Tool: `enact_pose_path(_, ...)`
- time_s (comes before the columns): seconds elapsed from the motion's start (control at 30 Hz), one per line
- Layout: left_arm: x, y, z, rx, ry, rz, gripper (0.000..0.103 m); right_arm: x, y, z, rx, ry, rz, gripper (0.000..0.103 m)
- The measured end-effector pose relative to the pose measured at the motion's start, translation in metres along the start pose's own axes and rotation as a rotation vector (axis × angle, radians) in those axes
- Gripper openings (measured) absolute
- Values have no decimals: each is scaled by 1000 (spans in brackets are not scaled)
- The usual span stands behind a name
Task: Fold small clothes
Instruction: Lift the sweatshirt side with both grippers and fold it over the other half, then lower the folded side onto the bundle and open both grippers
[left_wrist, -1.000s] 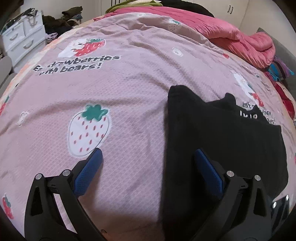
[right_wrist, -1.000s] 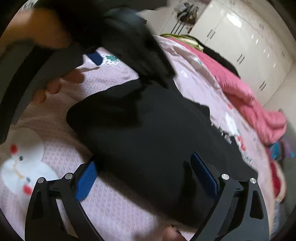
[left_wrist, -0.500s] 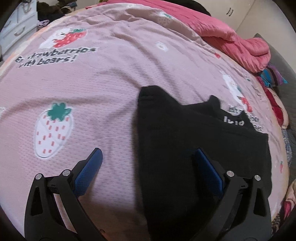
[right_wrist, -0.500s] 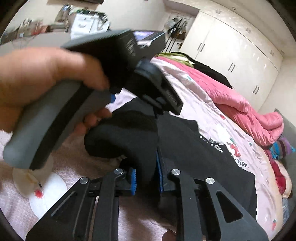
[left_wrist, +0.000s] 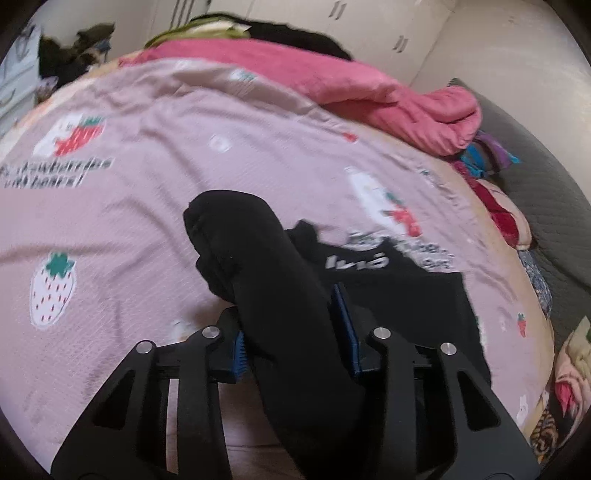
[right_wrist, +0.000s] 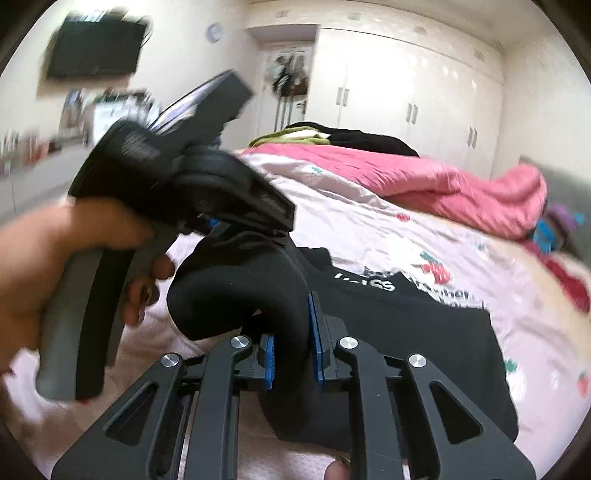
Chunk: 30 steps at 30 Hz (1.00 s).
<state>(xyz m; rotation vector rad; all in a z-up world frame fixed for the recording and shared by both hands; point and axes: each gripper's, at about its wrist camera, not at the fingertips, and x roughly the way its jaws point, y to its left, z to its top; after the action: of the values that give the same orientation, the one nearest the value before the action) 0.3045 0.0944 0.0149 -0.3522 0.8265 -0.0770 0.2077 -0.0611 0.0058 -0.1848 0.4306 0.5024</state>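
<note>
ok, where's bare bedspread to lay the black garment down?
Free: the pink bedspread left of the black garment, around the strawberry print. Crowded: the pink comforter along the far edge and the clothes pile at right.

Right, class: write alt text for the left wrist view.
The left gripper is closing its fingers around a bunched fold of a black garment, lifted off a pink strawberry-print bedspread. A crumpled pink blanket lies behind.

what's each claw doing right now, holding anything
Left claw: closing on a bunched fold of the black garment.
Right claw: shut on the same black garment.
</note>
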Motion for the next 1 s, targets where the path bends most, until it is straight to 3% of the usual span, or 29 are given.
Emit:
enact_pose_path(0.13,-5,-32,10,12,-17,-38,31,-14,-26,2,58,-45,-13,14)
enact_pose_path(0.33,5,-82,17,72,-9,-33,31,-27,-57,-6,137,-45,-33,13)
enact_pose_path(1.0,76,-202,-15,206,118,-73,31,-39,-157,-73,426,90,-15,8)
